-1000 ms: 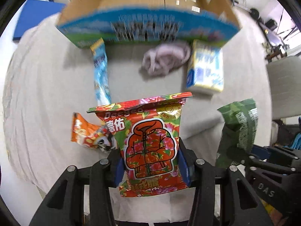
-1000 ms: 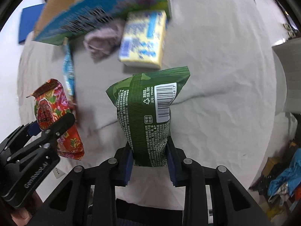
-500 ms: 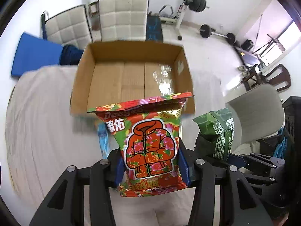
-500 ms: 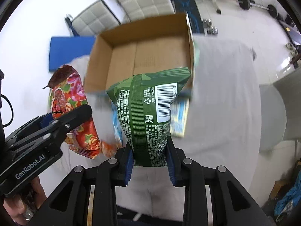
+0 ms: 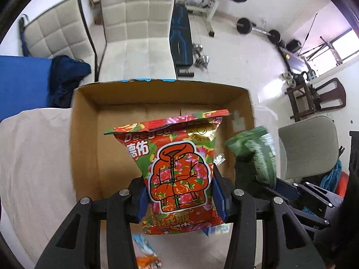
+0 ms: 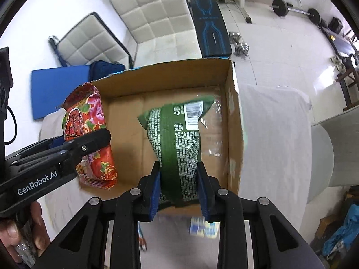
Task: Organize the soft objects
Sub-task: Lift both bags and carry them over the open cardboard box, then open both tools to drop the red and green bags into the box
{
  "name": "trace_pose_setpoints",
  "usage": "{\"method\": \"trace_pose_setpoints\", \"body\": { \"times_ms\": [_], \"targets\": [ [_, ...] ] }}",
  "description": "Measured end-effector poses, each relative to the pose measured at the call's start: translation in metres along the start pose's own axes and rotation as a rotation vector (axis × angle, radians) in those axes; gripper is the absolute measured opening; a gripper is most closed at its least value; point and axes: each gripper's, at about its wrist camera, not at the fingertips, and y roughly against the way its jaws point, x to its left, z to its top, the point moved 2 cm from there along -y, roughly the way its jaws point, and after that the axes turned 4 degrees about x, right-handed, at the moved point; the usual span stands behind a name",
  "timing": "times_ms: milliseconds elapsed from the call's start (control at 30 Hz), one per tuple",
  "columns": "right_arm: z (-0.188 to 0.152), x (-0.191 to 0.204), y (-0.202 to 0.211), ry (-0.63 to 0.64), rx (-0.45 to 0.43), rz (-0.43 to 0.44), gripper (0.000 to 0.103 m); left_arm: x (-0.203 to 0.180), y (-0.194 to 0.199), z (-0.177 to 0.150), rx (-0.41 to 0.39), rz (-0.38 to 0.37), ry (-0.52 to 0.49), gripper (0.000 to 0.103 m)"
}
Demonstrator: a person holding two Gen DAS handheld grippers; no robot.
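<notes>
while grippers [image 5: 179,198] [image 6: 179,187] clamp them – packs [image 5: 177,168] [image 6: 177,143] overhang box [image 5: 86,139].

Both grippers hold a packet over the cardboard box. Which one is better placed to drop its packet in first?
Probably the right. The right gripper holds the green packet above the cardboard box floor. The left gripper holds the red floral packet nearer the box's left wall.

The left hand-held gripper [image 5: 179,198] is matte black plastic with angular linkage arms, round silver screws at each joint and blue pads lining the inner faces of its fingers [image 5: 218,199]. The right hand-held gripper [image 6: 179,188] has the same black frame, silver screws and blue pads. In the right wrist view, white "GenRobot.AI" lettering marks the left one's side, bare-skinned fingers [image 6: 38,231] wrap its handle, and a black cable [image 6: 12,125] loops nearby.
</notes>
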Motion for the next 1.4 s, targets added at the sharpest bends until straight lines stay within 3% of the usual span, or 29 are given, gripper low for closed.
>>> {"method": "trace_pose_setpoints", "body": {
  "times_ms": [100,267,600,667,733,800,833,1000,1100,1267,1300,1400],
  "targets": [
    [0.031,-0.006,-0.036,-0.02,0.025,-0.045,0.031,0.01,-0.028,0.023,0.058,-0.021,0.014,0.044],
    [0.054,-0.012,-0.08,-0.038,0.055,-0.09,0.03,0.021,-0.075,0.05,0.138,-0.002,0.022,0.044],
    [0.089,-0.017,-0.122,-0.03,0.061,-0.08,0.032,0.012,-0.102,0.066,0.193,0.025,-0.014,0.045],
    [0.095,-0.017,-0.132,-0.026,0.076,-0.072,0.036,0.014,-0.103,0.066,0.2,0.044,0.0,0.045],
    [0.095,-0.018,-0.133,-0.025,0.081,-0.099,0.052,0.016,-0.099,0.066,0.206,0.042,0.024,0.047],
    [0.092,-0.02,-0.132,-0.03,0.08,-0.1,0.06,0.018,-0.091,0.065,0.184,0.041,0.035,0.053],
    [0.092,-0.02,-0.132,-0.03,0.083,-0.107,0.06,0.018,-0.088,0.065,0.173,0.054,0.032,0.059],
    [0.078,-0.015,-0.118,-0.026,0.087,-0.109,0.06,0.024,-0.067,0.053,0.128,0.096,0.018,0.06],
    [0.068,-0.009,-0.106,-0.019,0.08,-0.111,0.068,0.032,-0.054,0.04,0.115,0.093,0.036,0.063],
    [0.037,0.002,-0.08,-0.016,0.054,-0.09,0.092,0.045,-0.024,0.009,0.063,0.087,0.057,0.082],
    [0.027,0.002,-0.074,-0.02,0.048,-0.081,0.1,0.048,-0.018,0.001,0.055,0.094,0.061,0.09],
    [0.002,0.006,-0.06,-0.02,0.016,-0.075,0.103,0.054,-0.002,-0.022,0.015,0.095,0.074,0.096]
  ]
}}
